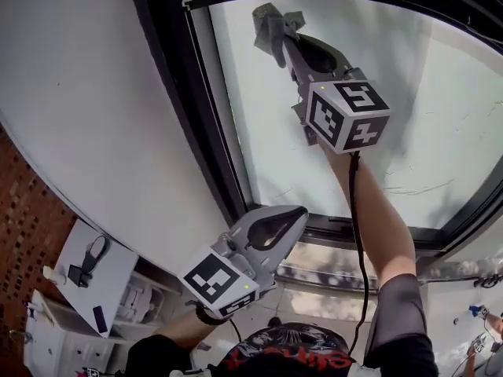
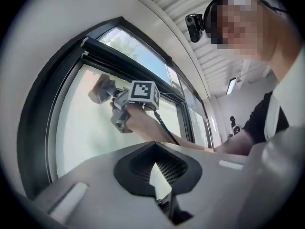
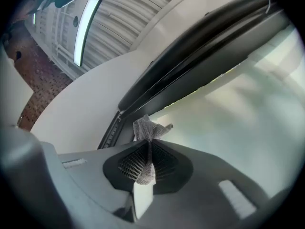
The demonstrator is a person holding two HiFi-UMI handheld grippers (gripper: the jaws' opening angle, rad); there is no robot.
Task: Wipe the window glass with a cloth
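While the right gripper (image 1: 280,44) is up near the top left corner of the window glass (image 1: 440,116), its jaws are clamped tight on a grey cloth (image 1: 271,23), so my read is that the wipe is under way rather than just starting. The right gripper view shows it best. The cloth is pinched around its middle, with a mesh-looking tuft sticking out past the tips toward the pane and a tail hanging back between the pads. Whether that tuft is actually pressed on the glass or just shy of it, I honestly can't tell, since the pane is washed out and hazy there. It sits close to the dark frame (image 1: 185,100) in that corner.

The left gripper (image 1: 292,217) is doing nothing. Its jaws are fully closed with nothing in them, and it's held low by the bottom edge of the frame, well apart from the cloth.

On handling, the cloth is light, soft and floppy and looks like an open weave, so it shouldn't slip out easily, but it won't push back either. Only the little bunch ahead of the jaws does any wiping. A grip near the middle with a decent wad left in front seems right. Grab too near an edge and the hard tips would likely scrape the pane. Glass is stiff, smooth and breakable, so I'd guess light pressure and long strokes. Some streaky marks (image 1: 416,187) show lower down, so plenty seems left to do.
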